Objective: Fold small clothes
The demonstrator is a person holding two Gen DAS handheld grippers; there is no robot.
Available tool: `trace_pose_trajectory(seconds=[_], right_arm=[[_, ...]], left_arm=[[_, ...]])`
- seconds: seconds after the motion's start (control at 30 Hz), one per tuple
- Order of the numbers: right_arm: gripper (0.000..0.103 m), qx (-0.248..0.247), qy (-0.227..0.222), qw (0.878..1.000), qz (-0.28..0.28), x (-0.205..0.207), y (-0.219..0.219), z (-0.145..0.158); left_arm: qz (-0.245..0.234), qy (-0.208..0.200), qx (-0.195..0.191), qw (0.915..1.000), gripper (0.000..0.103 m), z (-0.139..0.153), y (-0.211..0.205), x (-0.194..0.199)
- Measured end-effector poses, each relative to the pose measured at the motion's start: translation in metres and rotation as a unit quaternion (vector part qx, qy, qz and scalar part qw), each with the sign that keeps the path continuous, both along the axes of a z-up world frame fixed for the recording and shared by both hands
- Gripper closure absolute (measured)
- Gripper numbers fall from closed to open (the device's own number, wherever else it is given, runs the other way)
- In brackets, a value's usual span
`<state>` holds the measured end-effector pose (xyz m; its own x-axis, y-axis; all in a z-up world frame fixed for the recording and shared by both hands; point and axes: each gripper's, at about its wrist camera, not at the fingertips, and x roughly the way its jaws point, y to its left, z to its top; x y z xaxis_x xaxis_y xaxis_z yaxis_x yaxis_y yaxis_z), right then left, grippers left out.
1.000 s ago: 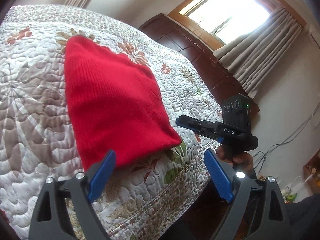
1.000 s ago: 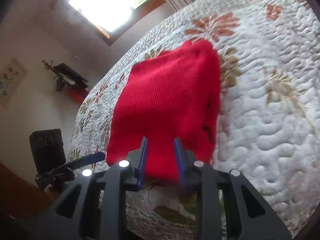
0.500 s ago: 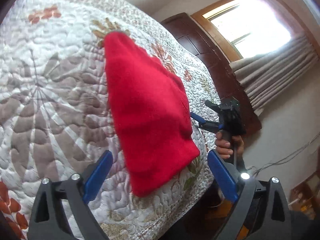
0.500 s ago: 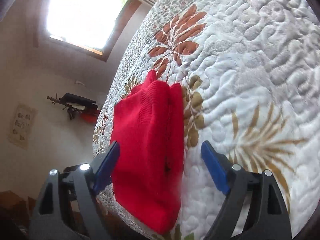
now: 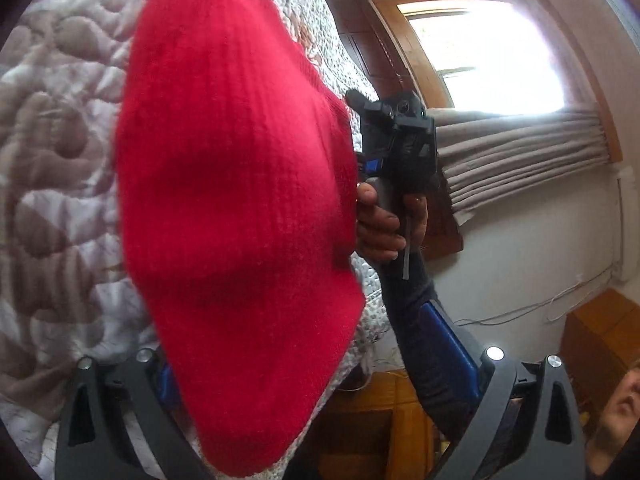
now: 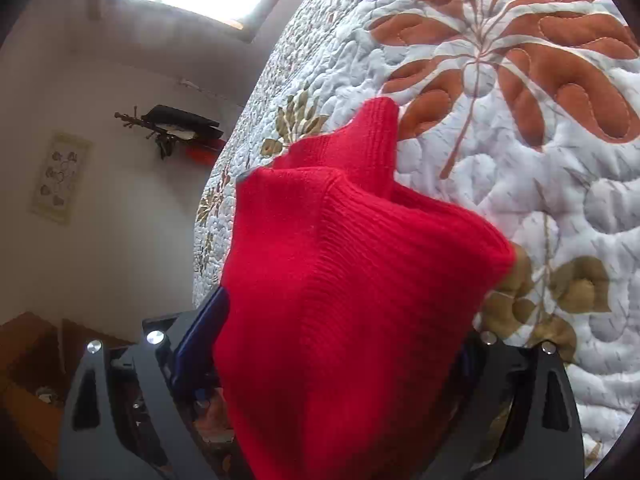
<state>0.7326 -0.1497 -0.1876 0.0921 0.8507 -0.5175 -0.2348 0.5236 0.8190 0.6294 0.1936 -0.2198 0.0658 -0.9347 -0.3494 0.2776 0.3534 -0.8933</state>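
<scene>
A red knit garment (image 5: 240, 200) lies on the flowered quilt (image 5: 48, 160) and fills most of the left wrist view. My left gripper (image 5: 310, 364) is open, its fingers wide apart; the garment's near end covers the left pad, and the right pad stands off the bed's edge. In the right wrist view the garment (image 6: 340, 300) is bunched, with a ribbed corner sticking up. My right gripper (image 6: 332, 348) is open, the cloth lying between its spread fingers and hiding most of the right one. The right gripper (image 5: 396, 140), held by a hand, sits at the garment's far side.
The quilt (image 6: 520, 160) stretches away beyond the garment. The bed's edge runs close by my left gripper. A window with curtains (image 5: 520, 148) and dark wooden panelling are behind. A wall shelf (image 6: 176, 124) and a framed picture (image 6: 60, 176) hang on the wall.
The right gripper, shut on the garment's edge a second ago, has opened. Both grippers have moved in close, so the garment now lies between each pair of fingers and looks bunched.
</scene>
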Motion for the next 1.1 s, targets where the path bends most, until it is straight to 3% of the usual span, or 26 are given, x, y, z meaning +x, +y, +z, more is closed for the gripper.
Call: trace_pose_trajectory(seconds=[0.03, 0.07, 0.1, 0.13, 0.2, 0.37, 0.57, 0.67, 0.73, 0.8, 0.87, 0.9, 1.0, 1.1], right_arm=[[0.029, -0.001, 0.001, 1.000, 0.001, -0.001, 0.001, -0.001], [0.060, 0.005, 0.010, 1.000, 0.005, 0.001, 0.004, -0.004], [0.063, 0.017, 0.022, 1.000, 0.010, -0.001, 0.005, -0.009], [0.064, 0.013, 0.012, 1.000, 0.009, -0.003, 0.007, -0.008], [0.065, 0.009, 0.004, 1.000, 0.002, -0.006, 0.011, -0.005], [0.067, 0.009, -0.005, 1.000, -0.012, -0.009, 0.038, 0.011], [0.067, 0.029, -0.017, 0.999, 0.006, -0.018, 0.125, 0.024], [0.065, 0.018, -0.014, 1.000, 0.020, -0.029, 0.167, 0.014], [0.061, -0.009, -0.022, 1.000, 0.014, -0.032, 0.179, 0.004], [0.057, 0.007, -0.021, 1.000, 0.014, -0.033, 0.175, 0.005], [0.047, 0.011, -0.031, 0.999, -0.018, -0.036, 0.149, 0.015], [0.043, 0.001, -0.045, 0.998, -0.045, -0.040, 0.131, 0.021], [0.040, -0.023, -0.057, 0.992, -0.108, -0.056, 0.085, 0.033], [0.050, -0.008, -0.110, 0.989, -0.097, -0.084, 0.084, 0.060]], left_arm=[[0.002, -0.006, 0.017, 0.9998, 0.025, 0.001, -0.001, -0.003], [0.000, 0.004, 0.032, 0.9995, 0.050, -0.002, -0.002, -0.001], [0.000, 0.028, 0.032, 0.9991, 0.080, -0.009, 0.001, 0.002], [0.002, 0.040, 0.032, 0.9987, 0.081, -0.013, 0.003, 0.003], [-0.005, 0.022, 0.050, 0.9985, 0.083, -0.006, 0.003, 0.002], [-0.003, 0.001, 0.052, 0.9987, 0.084, 0.028, 0.033, 0.004], [0.049, 0.012, 0.054, 0.9973, 0.084, 0.045, 0.128, -0.016], [0.079, 0.057, 0.031, 0.9947, 0.083, 0.017, 0.168, -0.043], [0.104, 0.102, 0.054, 0.9878, 0.072, -0.024, 0.184, -0.057], [0.118, 0.107, 0.016, 0.9871, 0.075, -0.038, 0.200, -0.068], [0.131, 0.076, 0.013, 0.9884, 0.062, -0.022, 0.209, -0.075], [0.136, 0.049, 0.024, 0.9891, 0.048, -0.008, 0.214, -0.077], [0.155, -0.027, 0.075, 0.9847, 0.044, 0.040, 0.229, -0.076], [0.161, -0.091, 0.044, 0.9816, 0.038, 0.084, 0.235, -0.060]])
